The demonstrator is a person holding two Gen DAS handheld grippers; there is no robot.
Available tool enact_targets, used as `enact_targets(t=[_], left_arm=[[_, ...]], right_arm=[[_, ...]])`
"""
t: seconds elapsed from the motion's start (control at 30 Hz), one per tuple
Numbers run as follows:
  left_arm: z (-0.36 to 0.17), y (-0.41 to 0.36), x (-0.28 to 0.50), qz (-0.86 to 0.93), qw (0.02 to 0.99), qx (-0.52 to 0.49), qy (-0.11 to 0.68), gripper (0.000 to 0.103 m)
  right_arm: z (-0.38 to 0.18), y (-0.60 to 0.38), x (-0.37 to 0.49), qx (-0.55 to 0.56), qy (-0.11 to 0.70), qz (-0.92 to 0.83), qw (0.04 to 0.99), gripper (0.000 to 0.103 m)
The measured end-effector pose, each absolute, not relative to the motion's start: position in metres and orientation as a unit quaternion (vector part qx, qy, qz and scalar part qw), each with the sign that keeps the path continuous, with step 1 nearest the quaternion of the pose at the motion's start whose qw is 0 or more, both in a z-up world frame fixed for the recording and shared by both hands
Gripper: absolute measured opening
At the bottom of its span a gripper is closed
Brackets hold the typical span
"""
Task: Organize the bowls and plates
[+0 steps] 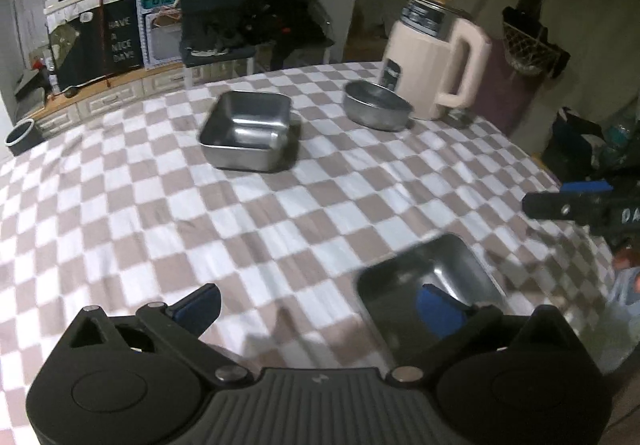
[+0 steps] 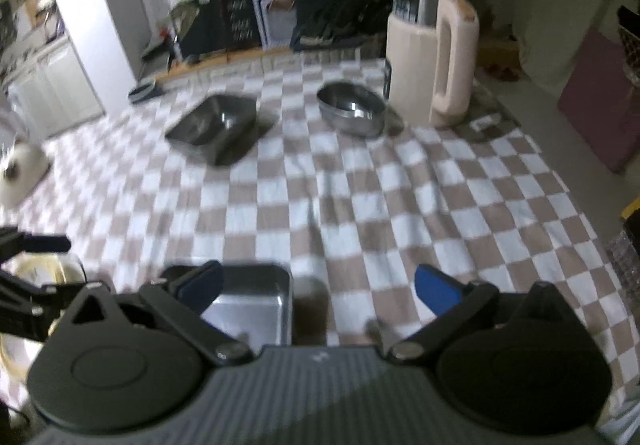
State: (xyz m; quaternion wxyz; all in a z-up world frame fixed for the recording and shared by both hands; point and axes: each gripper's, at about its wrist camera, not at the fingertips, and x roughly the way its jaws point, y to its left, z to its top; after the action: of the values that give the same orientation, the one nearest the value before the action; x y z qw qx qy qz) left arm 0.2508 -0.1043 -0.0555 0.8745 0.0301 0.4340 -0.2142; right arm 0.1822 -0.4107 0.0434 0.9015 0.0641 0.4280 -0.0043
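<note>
Both grippers, left [image 1: 316, 303] and right [image 2: 318, 283], are spread wide and hold nothing. The near square tray [image 1: 430, 285] sits at the table's [image 1: 280, 213] near edge between them; the far square tray [image 1: 248, 129] lies straight ahead, nearer the left gripper.

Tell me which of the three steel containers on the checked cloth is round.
The round steel bowl beside the cream jug. The far square steel tray and the near square steel tray below the left gripper both have straight sides.
</note>
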Motion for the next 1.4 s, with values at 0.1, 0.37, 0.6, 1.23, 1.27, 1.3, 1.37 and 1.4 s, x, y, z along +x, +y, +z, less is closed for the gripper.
enact_targets(t=[0.1,0.37,0.6,1.23,1.27,1.3,1.37,1.4], left_arm=[[-0.054,-0.089,0.269,-0.201,0.88,0.021,0.43,0.103],[-0.048,-0.056,0.328,-0.162,0.897,-0.007,0.411,0.103],[-0.07,-0.04,0.384,-0.137,0.871,-0.176,0.438,0.103],[-0.151,-0.071,0.441,-0.102,0.802,-0.331,0.486,0.08],[-0.151,-0.071,0.442,-0.106,0.802,-0.331,0.485,0.078],[-0.151,-0.072,0.443,-0.111,0.801,-0.334,0.484,0.073],[-0.15,-0.072,0.445,-0.118,0.799,-0.341,0.481,0.068],[-0.15,-0.072,0.446,-0.122,0.798,-0.344,0.479,0.065]], right_arm=[[0.047,-0.401,0.197,0.09,0.41,-0.011,0.908,0.102],[0.04,-0.352,0.26,0.144,0.372,-0.005,0.917,0.103],[0.033,-0.32,0.334,0.101,0.367,0.013,0.925,0.103],[-0.008,-0.267,0.522,-0.165,0.509,0.08,0.841,0.073],[-0.015,-0.263,0.527,-0.179,0.512,0.082,0.836,0.073],[-0.021,-0.259,0.533,-0.186,0.513,0.083,0.834,0.071],[-0.028,-0.254,0.54,-0.191,0.509,0.089,0.835,0.063],[-0.031,-0.252,0.542,-0.19,0.506,0.093,0.836,0.059]])
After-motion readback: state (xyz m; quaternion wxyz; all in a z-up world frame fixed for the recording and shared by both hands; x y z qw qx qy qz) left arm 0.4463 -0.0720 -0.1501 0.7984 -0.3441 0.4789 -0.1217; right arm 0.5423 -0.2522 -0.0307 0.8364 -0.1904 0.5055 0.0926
